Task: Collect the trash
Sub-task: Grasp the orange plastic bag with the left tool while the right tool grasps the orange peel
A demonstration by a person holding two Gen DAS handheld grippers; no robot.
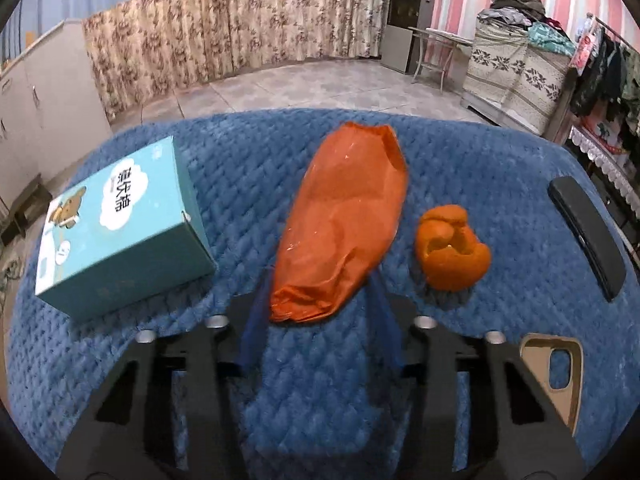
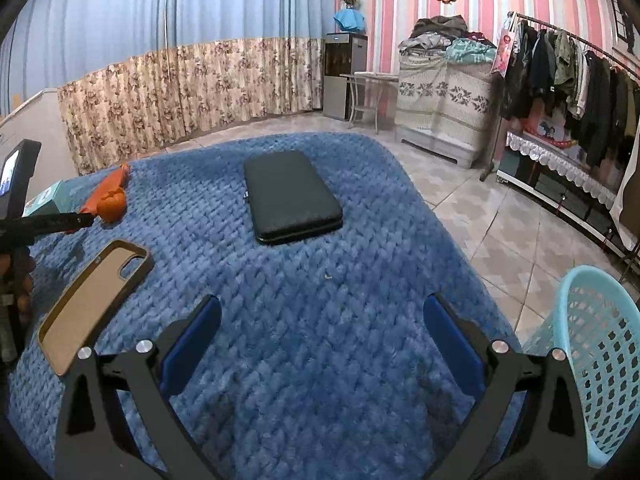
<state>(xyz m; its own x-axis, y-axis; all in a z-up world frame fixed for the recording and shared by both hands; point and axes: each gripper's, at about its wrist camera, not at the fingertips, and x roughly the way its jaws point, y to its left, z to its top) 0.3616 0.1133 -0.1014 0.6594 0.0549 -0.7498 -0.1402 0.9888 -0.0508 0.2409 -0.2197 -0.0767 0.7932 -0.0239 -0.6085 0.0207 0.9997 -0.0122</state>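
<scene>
An orange plastic bag (image 1: 348, 216) lies lengthwise on the blue blanket (image 1: 248, 168). My left gripper (image 1: 320, 280) straddles its crumpled near end, its blurred blue pads close on either side; a thin gap shows at the right pad. An orange peel (image 1: 452, 248) sits just right of the bag. In the right wrist view the bag (image 2: 110, 184) and peel (image 2: 112, 206) lie far left, next to the left gripper's dark finger (image 2: 76, 221). My right gripper (image 2: 322, 304) hangs open over bare blanket, with nothing between its fingers.
A teal box (image 1: 120, 232) stands left of the bag. A black case (image 2: 292, 196) lies mid-blanket, and a tan phone case (image 2: 92, 300) lies near the front left. A light blue basket (image 2: 600, 360) stands off the table's right edge. Tiled floor, a clothes rack and furniture lie beyond.
</scene>
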